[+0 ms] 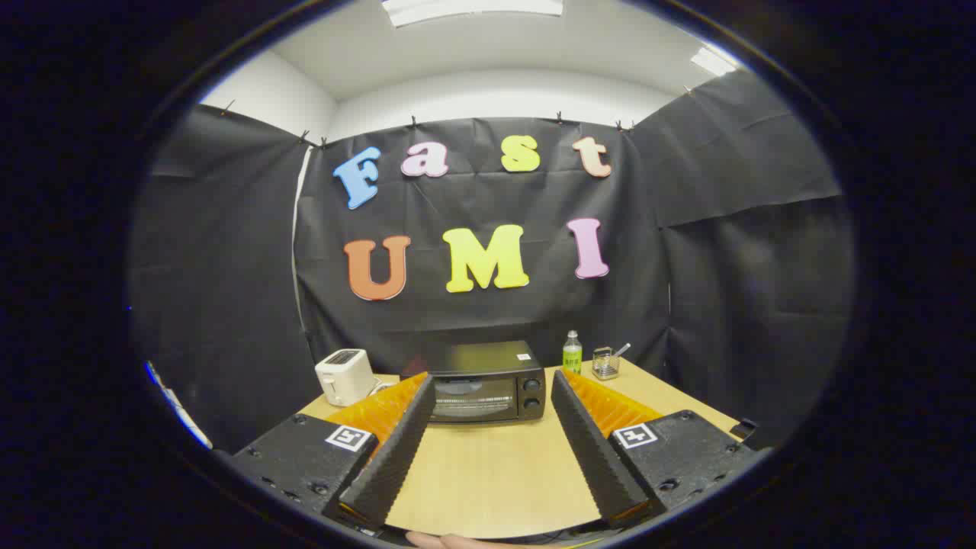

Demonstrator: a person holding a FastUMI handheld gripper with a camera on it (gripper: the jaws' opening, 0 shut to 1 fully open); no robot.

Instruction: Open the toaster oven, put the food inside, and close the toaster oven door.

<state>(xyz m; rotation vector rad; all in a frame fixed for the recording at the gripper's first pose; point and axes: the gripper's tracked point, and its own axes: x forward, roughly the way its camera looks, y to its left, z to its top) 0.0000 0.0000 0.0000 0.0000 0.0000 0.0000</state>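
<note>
The hand-held gripper (pixel 492 396) hovers level above the pale wooden table (pixel 496 473), its fingers spread wide and holding nothing, aimed straight at the black box-shaped toaster oven (pixel 486 385). The oven stands beyond the fingertips, framed between them, door closed. It looks rigid and fairly heavy, with a smooth glass front; the bar along the door's top edge seems the best place to grip. Left of the oven stands a white pop-up toaster (pixel 345 376); to its right, a green-labelled bottle (pixel 572 353) and a small clear glass holder (pixel 605 364).
</note>
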